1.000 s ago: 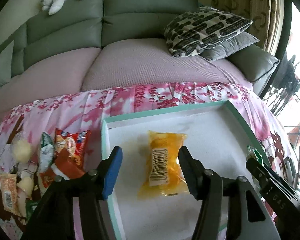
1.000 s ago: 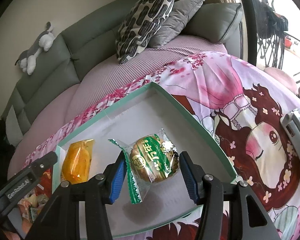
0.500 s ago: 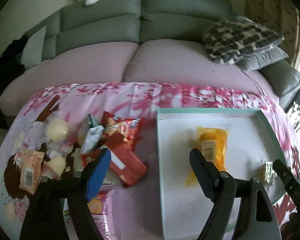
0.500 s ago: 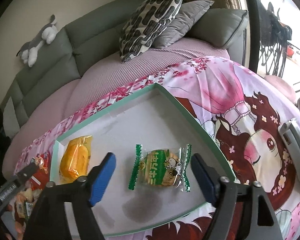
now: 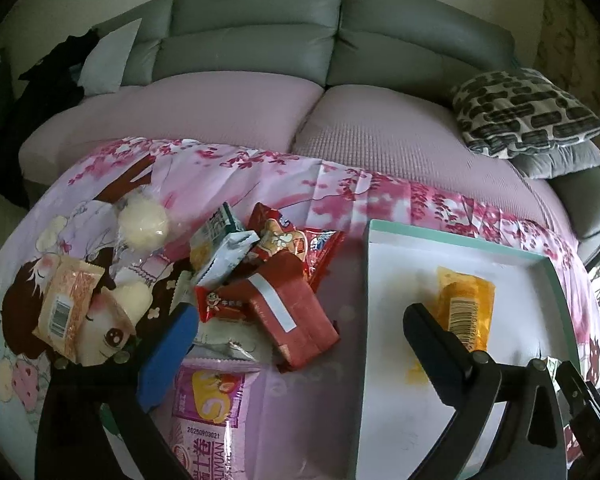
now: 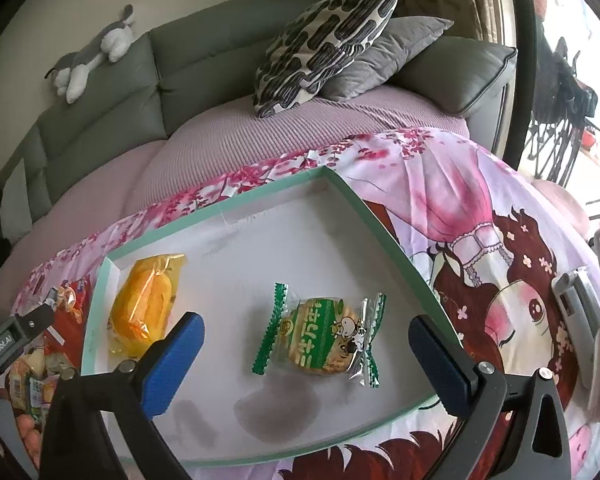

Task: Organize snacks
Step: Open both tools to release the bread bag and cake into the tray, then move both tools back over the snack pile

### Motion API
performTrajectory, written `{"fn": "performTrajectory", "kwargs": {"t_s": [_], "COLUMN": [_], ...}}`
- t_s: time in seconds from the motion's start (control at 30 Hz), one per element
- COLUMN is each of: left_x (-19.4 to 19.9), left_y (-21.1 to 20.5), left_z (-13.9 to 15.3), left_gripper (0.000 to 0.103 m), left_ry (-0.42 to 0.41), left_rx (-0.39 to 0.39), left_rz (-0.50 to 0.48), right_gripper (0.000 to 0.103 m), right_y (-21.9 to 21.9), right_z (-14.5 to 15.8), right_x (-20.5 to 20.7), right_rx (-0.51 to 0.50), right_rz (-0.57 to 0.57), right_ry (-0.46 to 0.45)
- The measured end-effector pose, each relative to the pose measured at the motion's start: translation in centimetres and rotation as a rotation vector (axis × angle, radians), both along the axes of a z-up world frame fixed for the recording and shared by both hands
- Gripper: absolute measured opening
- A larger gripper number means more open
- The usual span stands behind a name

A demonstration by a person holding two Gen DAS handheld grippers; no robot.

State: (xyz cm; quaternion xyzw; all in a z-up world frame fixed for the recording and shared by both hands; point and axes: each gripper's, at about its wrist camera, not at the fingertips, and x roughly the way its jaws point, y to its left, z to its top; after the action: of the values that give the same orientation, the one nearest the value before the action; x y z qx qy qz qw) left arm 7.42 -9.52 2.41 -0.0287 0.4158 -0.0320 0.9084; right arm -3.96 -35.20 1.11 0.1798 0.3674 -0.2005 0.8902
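Printed pink cloth (image 6: pixel 440 184) bears a shallow white tray (image 6: pixel 284 188) — crinkly wrapped cake (image 6: pixel 324 336) between the right gripper's (image 6: pixel 306 344) just-released, spread jaws.

Glossy wrappers on matt card and printed cloth.
Your tray (image 6: pixel 352 200) looks like matt white card with a smooth green rim; the orange pack (image 6: pixel 148 304) and green pack (image 6: pixel 320 336) are shiny clear film. The red box (image 5: pixel 288 312) looks like paperboard. The tablecloth (image 5: pixel 260 176) is soft printed fabric, the sofa (image 5: pixel 260 40) smooth grey leather with ribbed pink covers.
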Motion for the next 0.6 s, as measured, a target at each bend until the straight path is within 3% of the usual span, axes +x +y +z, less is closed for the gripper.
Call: {"fn": "performTrajectory", "kwargs": {"t_s": [0.33, 0.6], "left_x": [-0.9, -1.5], "left_y": [0.1, 2.8], "left_z": [0.4, 0.8], "left_gripper": [0.102, 0.102], "left_ry": [-0.062, -0.073], "left_rx": [0.026, 0.036], "left_rz": [-0.028, 0.022], "right_gripper": [0.103, 0.103], "right_y": [0.6, 2.0], "right_z": [0.4, -0.2], "right_x": [-0.1, 1.0], "right_rx": [0.023, 0.008], "right_rz": [0.052, 0.085], "right_ry": [-0.073, -0.014]}}
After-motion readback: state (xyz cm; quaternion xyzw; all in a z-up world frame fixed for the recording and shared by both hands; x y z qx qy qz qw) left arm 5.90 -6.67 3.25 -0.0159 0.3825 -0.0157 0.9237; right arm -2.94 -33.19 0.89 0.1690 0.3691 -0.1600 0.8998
